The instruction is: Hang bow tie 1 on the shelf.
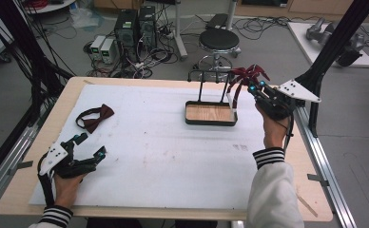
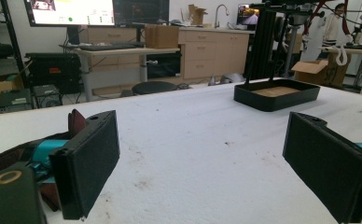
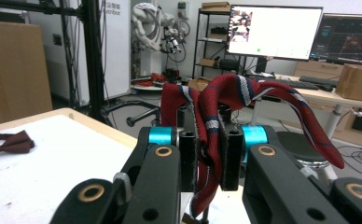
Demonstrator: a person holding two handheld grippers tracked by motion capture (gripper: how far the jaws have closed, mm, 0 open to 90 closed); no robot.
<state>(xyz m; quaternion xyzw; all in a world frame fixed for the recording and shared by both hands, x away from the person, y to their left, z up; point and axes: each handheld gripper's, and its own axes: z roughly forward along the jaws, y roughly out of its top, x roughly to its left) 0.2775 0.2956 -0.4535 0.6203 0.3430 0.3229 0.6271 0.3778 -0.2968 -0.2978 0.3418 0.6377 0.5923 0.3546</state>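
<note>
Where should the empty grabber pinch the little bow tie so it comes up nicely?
Probably the narrow knot in the middle of the bow tie, coming straight down from above. It lies flat on the white mat, its wings spread out and its strap looping behind. The left gripper is open and nearest to it.

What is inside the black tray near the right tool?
The black tray shows a bare wooden floor with nothing lying in it. The striped tie hangs clamped in the right tool; the tray's corner beneath the tie is covered.
</note>
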